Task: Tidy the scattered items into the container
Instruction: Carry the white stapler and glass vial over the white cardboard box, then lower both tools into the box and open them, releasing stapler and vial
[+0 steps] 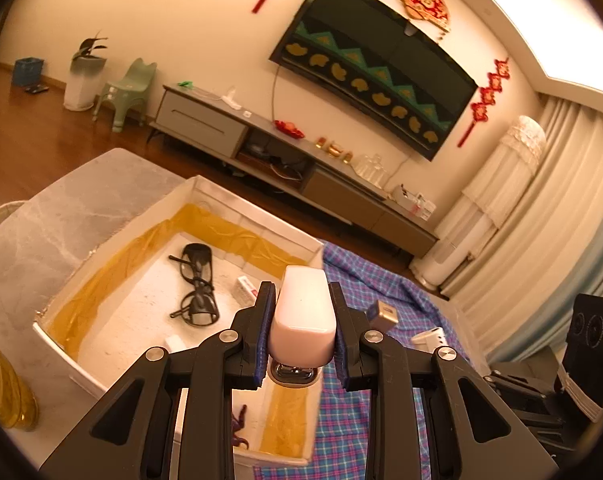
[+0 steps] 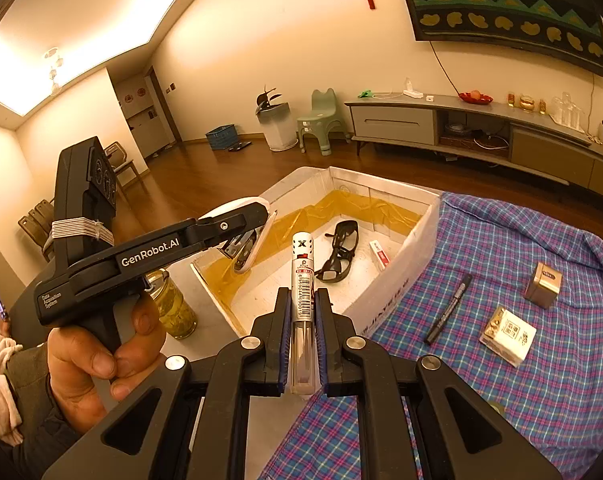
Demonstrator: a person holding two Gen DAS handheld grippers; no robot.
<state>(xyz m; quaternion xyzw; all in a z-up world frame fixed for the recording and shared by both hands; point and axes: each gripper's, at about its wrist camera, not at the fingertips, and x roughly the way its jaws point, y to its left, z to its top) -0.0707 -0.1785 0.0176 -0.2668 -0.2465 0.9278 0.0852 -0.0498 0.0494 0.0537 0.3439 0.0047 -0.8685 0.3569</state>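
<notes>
Stapler (image 1: 302, 316): white, rigid, glossy shell, so slippery; hinged, so grip across the body sides as now. Left gripper (image 1: 301, 320) is clamped on it, jaws part-open around its width, frame centre over the box (image 1: 261, 216) near corner. Tube-like item (image 2: 304, 280), probably a lighter or pen, light, stiff: right gripper (image 2: 303, 320) is closed tight on its lower half, at the box edge. Glasses (image 2: 339, 254) already inside; marker (image 2: 449, 308) and tin (image 2: 543, 290) lie on the cloth (image 2: 501, 380), right.

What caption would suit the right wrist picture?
Right hand-held gripper clamps a pen near the box, while the left hand-held gripper carries a stapler over it.
</notes>
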